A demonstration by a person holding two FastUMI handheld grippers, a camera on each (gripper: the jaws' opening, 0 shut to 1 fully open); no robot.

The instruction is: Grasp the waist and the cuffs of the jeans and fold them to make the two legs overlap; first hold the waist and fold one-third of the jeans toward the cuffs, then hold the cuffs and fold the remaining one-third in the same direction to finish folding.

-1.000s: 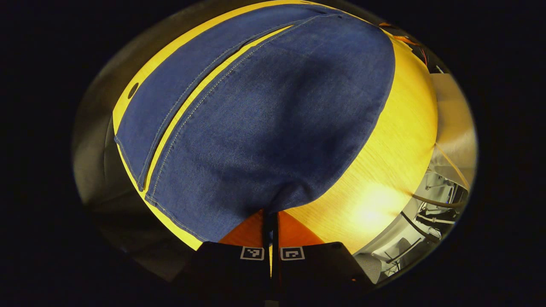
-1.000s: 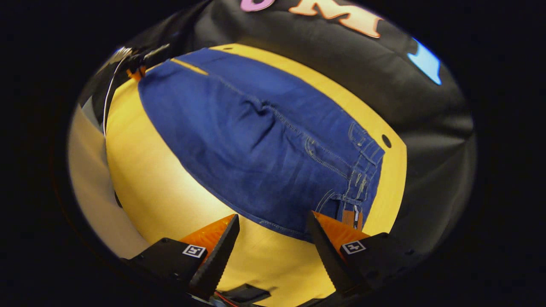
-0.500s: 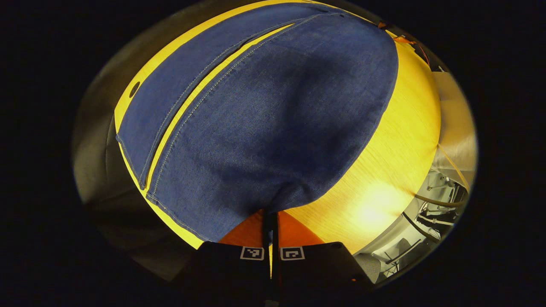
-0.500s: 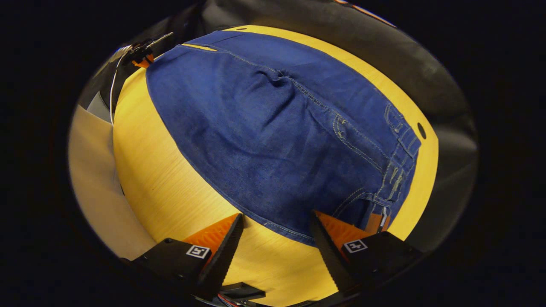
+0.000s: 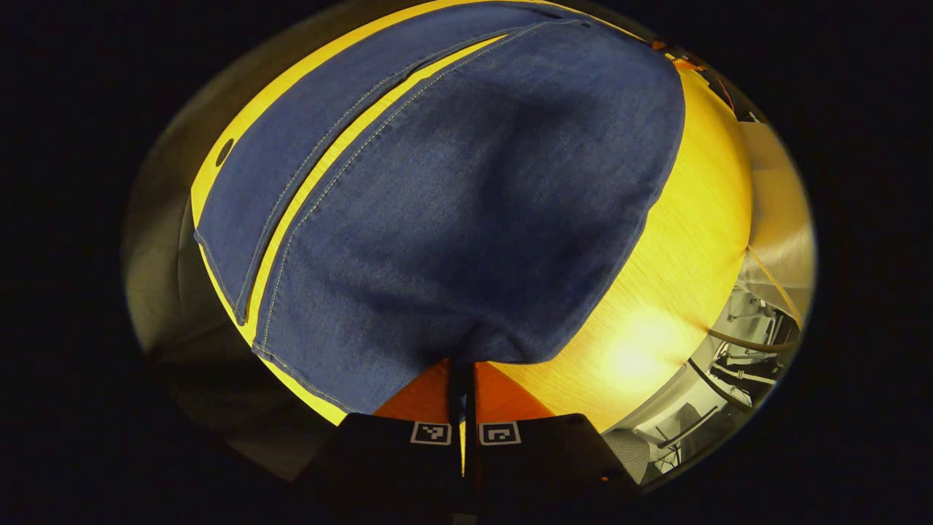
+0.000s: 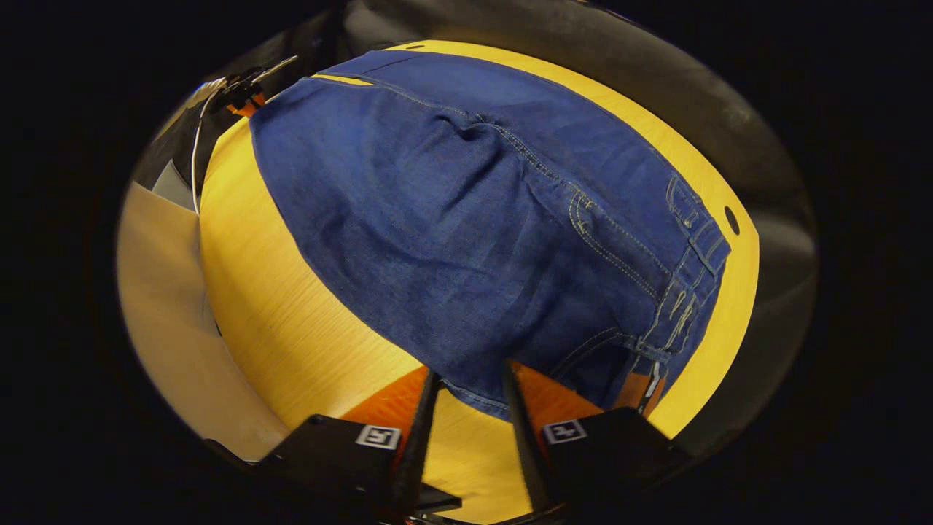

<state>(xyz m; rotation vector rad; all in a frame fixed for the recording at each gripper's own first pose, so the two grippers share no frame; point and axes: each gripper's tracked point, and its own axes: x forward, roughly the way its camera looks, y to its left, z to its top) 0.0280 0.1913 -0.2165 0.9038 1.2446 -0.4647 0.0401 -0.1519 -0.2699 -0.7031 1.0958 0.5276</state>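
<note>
Narrowing since a second ago, the right gripper [image 6: 470, 386] has its fingers around the waist edge of the jeans [image 6: 466, 226], not yet clenched; left gripper [image 5: 463, 372] grasps the cuff on the yellow desk [image 5: 685, 240]

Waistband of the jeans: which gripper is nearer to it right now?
Right. The right gripper sits at the waist edge of the jeans, fingers straddling the denim, a gap between them. The left gripper is shut on a cuff.

Cuff edge [image 5: 466, 350] hidden between fingers
</note>
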